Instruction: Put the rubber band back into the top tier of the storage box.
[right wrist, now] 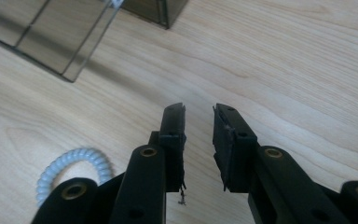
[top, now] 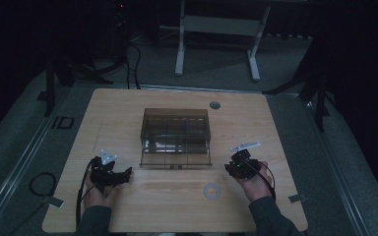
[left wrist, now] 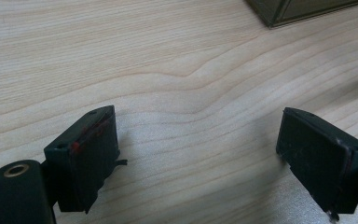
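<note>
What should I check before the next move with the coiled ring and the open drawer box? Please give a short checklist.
1. Right gripper holds nothing: ok; its jaws stand a narrow gap apart with only bare wood between them.
2. Left gripper is free: ok; jaws wide apart over the bare table.
3. Coiled ring is reachable: ok; it lies flat on the table, apart from both grippers, nearer the right one.
4. Drawer of the smoky box is open: ok; it is pulled out toward the person.
5. Drawer compartments are free: cannot tell; too dark to see inside.
6. Right jaws are wide enough for the ring: not ok; open them first.
</note>
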Action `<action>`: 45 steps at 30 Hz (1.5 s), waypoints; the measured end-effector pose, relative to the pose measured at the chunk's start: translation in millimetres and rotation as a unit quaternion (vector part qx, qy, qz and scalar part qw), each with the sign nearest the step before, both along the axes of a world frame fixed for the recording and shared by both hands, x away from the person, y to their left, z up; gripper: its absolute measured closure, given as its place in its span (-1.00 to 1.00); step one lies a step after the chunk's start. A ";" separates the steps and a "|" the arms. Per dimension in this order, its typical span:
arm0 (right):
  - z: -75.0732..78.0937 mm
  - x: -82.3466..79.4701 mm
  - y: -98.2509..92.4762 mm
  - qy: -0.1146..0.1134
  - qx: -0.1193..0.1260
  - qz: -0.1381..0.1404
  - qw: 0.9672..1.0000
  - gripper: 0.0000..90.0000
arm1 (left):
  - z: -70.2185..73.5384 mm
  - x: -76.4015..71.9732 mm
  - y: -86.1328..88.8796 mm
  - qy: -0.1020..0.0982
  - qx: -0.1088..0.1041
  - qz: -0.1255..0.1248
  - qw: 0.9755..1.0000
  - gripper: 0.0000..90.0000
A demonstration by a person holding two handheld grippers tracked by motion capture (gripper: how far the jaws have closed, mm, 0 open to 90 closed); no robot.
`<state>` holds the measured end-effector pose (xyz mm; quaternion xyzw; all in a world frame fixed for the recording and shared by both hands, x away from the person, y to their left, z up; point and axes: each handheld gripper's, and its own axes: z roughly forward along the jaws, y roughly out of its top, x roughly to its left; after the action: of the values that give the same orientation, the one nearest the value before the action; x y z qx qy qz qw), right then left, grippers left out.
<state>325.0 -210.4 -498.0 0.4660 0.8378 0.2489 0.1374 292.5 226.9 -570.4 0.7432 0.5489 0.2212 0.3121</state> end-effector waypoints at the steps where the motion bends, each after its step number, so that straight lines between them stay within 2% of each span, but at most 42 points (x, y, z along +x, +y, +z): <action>1: 0.2 0.1 1.3 0.003 -0.003 0.004 1.000 0.65 | 0.0 0.0 0.0 0.000 0.000 0.000 1.000 -0.72; 19: 5.6 -2.8 15.5 0.039 -0.039 0.058 0.997 0.73 | 0.0 0.0 0.0 0.000 0.000 0.000 1.000 -0.72; 34: 7.3 -9.6 30.7 0.055 -0.065 0.101 0.991 0.73 | 0.0 0.0 0.0 0.000 0.000 0.000 1.000 -0.72; 45: -0.1 -14.9 37.7 0.071 -0.077 0.122 0.987 0.72 | 0.0 0.0 0.2 0.000 0.001 -0.001 1.000 -0.72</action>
<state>310.2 -172.6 -498.1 0.3647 0.9127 0.1650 0.0821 292.5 227.1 -570.3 0.7442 0.5478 0.2215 0.3115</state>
